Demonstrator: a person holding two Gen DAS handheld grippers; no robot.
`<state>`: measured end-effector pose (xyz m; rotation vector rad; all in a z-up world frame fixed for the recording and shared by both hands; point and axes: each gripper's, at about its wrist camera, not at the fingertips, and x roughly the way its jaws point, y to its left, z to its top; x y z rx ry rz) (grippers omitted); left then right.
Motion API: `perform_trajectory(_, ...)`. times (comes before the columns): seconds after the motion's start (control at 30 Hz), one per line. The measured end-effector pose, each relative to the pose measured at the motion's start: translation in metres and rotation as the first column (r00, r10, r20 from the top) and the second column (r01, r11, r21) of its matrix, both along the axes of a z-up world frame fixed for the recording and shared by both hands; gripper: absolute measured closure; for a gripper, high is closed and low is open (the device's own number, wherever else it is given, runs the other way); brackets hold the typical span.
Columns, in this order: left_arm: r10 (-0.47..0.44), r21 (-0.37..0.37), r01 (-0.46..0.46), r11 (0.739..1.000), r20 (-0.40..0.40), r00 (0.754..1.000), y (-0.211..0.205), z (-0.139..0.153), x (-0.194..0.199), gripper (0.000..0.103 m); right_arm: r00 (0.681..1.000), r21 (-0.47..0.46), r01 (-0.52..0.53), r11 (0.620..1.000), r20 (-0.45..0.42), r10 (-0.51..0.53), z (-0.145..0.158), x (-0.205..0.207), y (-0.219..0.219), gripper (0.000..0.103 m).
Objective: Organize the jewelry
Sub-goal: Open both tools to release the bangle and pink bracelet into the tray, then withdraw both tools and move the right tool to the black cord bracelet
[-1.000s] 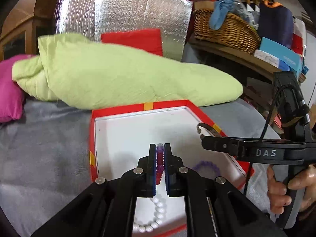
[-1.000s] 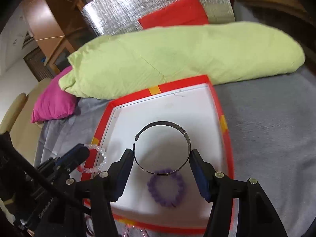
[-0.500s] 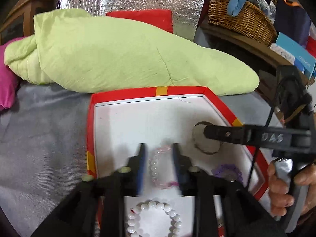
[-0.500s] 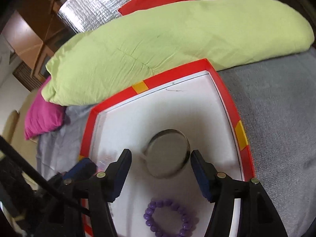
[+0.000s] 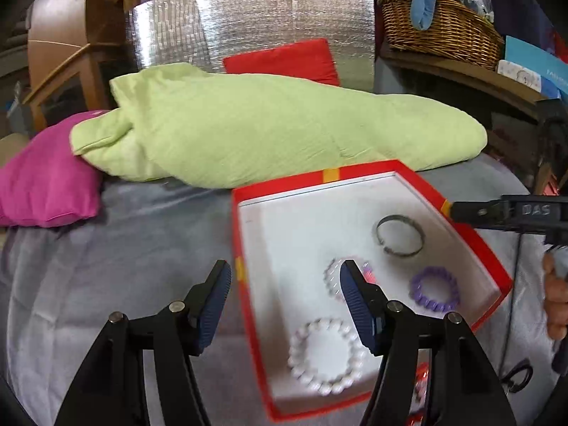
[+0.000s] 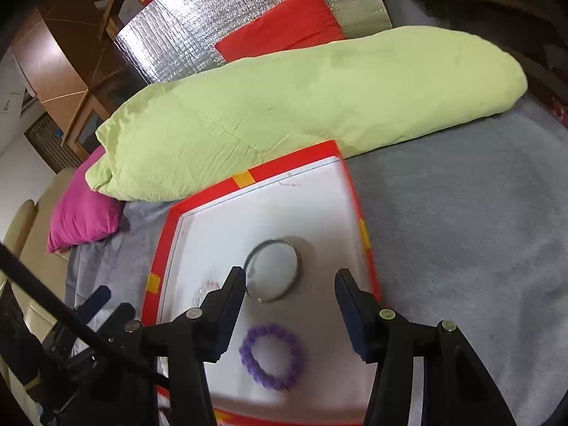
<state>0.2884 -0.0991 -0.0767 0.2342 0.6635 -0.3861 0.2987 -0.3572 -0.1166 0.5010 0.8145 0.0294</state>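
Note:
A red box [image 5: 355, 172] with a white floor lies on the grey blanket. In it are a metal bangle [image 5: 400, 236], a purple bead bracelet [image 5: 435, 293], a white pearl bracelet [image 5: 326, 355] and a clear pinkish bead bracelet [image 5: 333, 277], which my left gripper's right finger partly hides. My left gripper [image 5: 284, 273] hangs over the box's left rim, its jaws opening with nothing between them. My right gripper [image 6: 290, 280] hovers above the box [image 6: 284, 163], jaws closing on nothing. The bangle [image 6: 273, 269] and the purple bracelet [image 6: 271, 356] lie loose beneath it.
A long pale green pillow [image 5: 266, 135] lies right behind the box, with a magenta cushion [image 5: 46, 177] to its left. A silver foil panel [image 5: 248, 25] and a red cushion [image 5: 284, 60] stand further back, a wicker basket [image 5: 440, 28] on a shelf at the right. A person's hand [image 5: 555, 298] shows at the right edge.
My left gripper let go of the clear pinkish bracelet, which now lies in the box, and drew back to the left. My right gripper released the bangle into the box and pulled back.

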Motion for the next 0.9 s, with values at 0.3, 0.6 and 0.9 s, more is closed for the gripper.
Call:
perform_trajectory(0.3, 0.048, -0.002, -0.048, 0.999, -0.003, 0.999, 0.024, 0.003, -0.035, 0.038, 0.998, -0.027, -0.056, 0.998, 0.012, 0.056, 0.009, -0.053, 0.004, 0.047)
perform_trajectory(0.6, 0.109, -0.055, -0.116, 0.992, -0.117, 0.987, 0.06, -0.014, -0.075, 0.038, 0.996, -0.045, -0.077, 0.996, -0.041, 0.075, -0.004, -0.126, 0.005, 0.047)
perform_trajectory(0.9, -0.007, 0.059, 0.013, 0.998, -0.1, 0.995, 0.048, -0.033, -0.125, 0.038, 0.988, -0.052, -0.113, 0.992, -0.115, 0.106, -0.024, -0.162, 0.006, 0.046)
